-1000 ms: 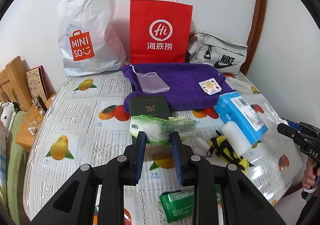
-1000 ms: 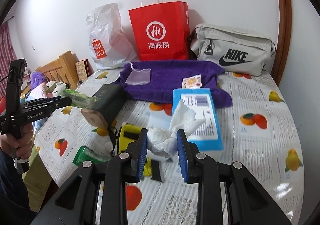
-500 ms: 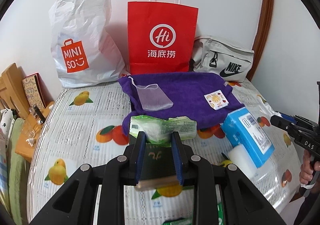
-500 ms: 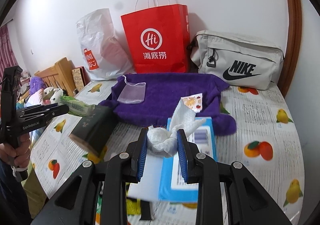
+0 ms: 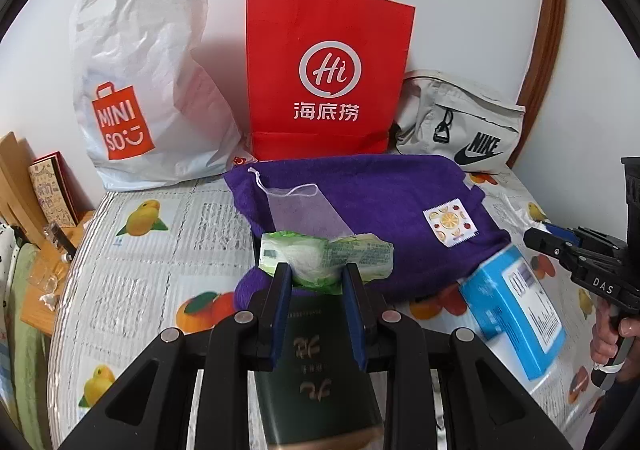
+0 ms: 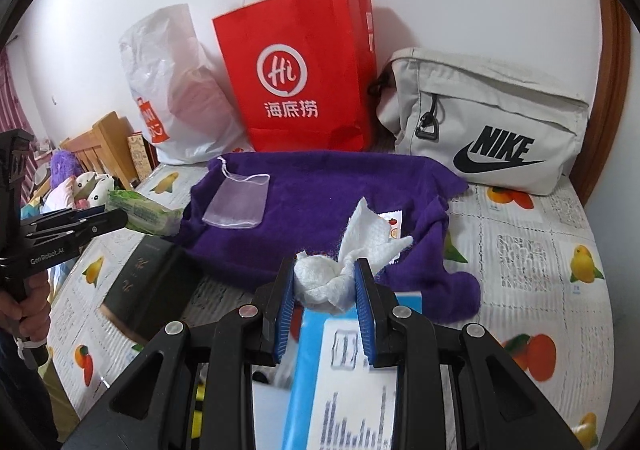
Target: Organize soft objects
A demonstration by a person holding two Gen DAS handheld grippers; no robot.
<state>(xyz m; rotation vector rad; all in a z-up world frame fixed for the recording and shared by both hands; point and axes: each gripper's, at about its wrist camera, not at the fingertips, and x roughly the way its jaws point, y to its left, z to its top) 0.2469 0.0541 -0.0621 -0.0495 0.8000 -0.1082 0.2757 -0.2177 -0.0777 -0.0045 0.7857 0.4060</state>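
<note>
My left gripper point(image 5: 316, 282) is shut on a green tissue pack point(image 5: 326, 258) and holds it above a dark green box point(image 5: 316, 370), at the near edge of the purple towel point(image 5: 380, 202). It also shows at the left of the right wrist view point(image 6: 120, 220). My right gripper point(image 6: 324, 286) is shut on a crumpled white tissue point(image 6: 340, 270) and holds it above a blue box point(image 6: 344, 382), in front of the purple towel point(image 6: 320, 202). A clear mesh pouch point(image 6: 236, 204) and a small fruit-print packet point(image 5: 450, 222) lie on the towel.
A white Miniso bag point(image 5: 140, 106), a red paper bag point(image 5: 326, 78) and a grey Nike bag point(image 6: 488, 126) stand along the back wall. The fruit-print tablecloth point(image 6: 540, 250) covers the table. Wooden furniture point(image 5: 16, 178) stands at the left.
Both grippers have moved forward toward the purple towel with their loads. The green pack and the white tissue are now over the towel's near edge.
</note>
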